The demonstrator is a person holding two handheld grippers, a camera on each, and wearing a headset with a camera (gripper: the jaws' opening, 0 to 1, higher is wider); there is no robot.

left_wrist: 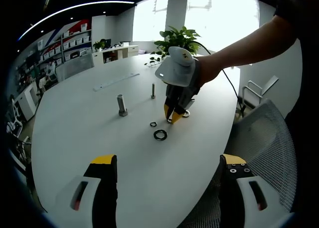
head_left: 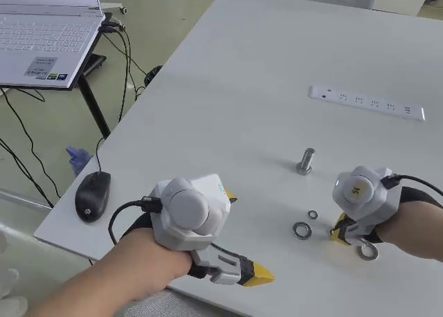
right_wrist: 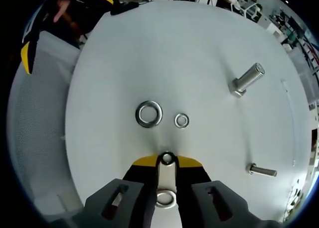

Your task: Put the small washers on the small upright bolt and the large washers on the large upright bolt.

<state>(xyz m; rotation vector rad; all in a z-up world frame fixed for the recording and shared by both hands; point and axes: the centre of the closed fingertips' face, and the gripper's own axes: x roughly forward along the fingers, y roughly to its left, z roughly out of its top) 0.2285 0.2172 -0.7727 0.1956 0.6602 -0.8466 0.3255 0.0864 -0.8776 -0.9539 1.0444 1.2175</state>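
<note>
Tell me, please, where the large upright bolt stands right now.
In the head view the large upright bolt stands right of centre on the table, just beyond a loose small washer and large washer, short of the power strip.

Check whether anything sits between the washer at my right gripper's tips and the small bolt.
Nothing visible does. Bare table lies between the small washer at the right gripper and the small bolt; the large bolt stands well off that line.

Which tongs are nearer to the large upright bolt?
Right. The right tongs sit among the washers, just before the large upright bolt; the left tongs are farther back, at the table edge.
</note>
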